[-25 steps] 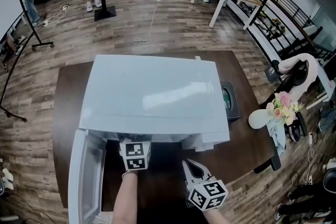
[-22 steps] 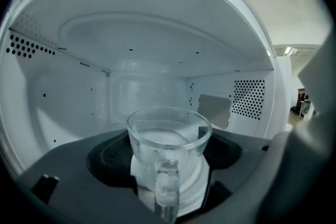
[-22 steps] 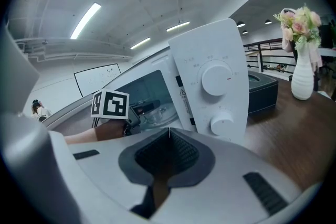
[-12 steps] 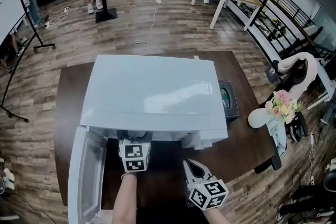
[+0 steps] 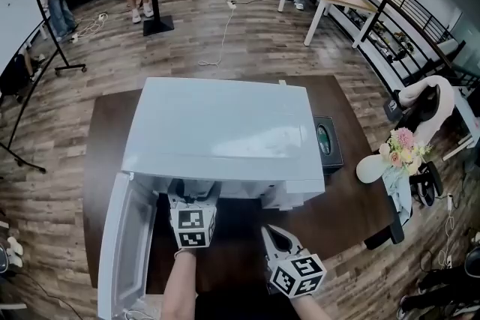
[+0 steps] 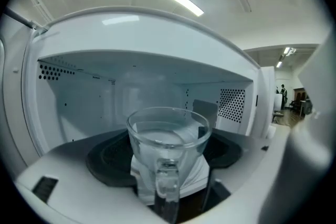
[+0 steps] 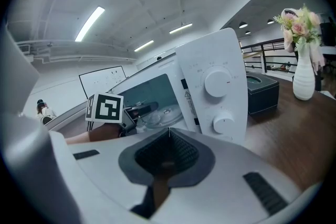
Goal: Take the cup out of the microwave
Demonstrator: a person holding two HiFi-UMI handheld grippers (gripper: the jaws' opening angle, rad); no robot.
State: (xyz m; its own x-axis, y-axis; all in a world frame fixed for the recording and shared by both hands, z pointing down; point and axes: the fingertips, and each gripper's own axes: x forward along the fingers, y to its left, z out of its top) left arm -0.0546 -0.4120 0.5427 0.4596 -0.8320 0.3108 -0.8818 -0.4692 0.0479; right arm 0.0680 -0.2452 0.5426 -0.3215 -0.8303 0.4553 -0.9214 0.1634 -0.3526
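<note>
Drawing the glass cup [image 6: 168,134] straight out and level seems best: left claw [image 6: 168,160] is clamped on it at the microwave [image 5: 217,135] mouth; right claw [image 7: 168,132] closed, empty, alongside.

The cup [image 6: 169,144] is clear, glossy glass. The microwave [image 5: 217,133] has a smooth white shell with a soft sheen. Under the microwave, the table [image 5: 352,210] is dark wood grain.
</note>
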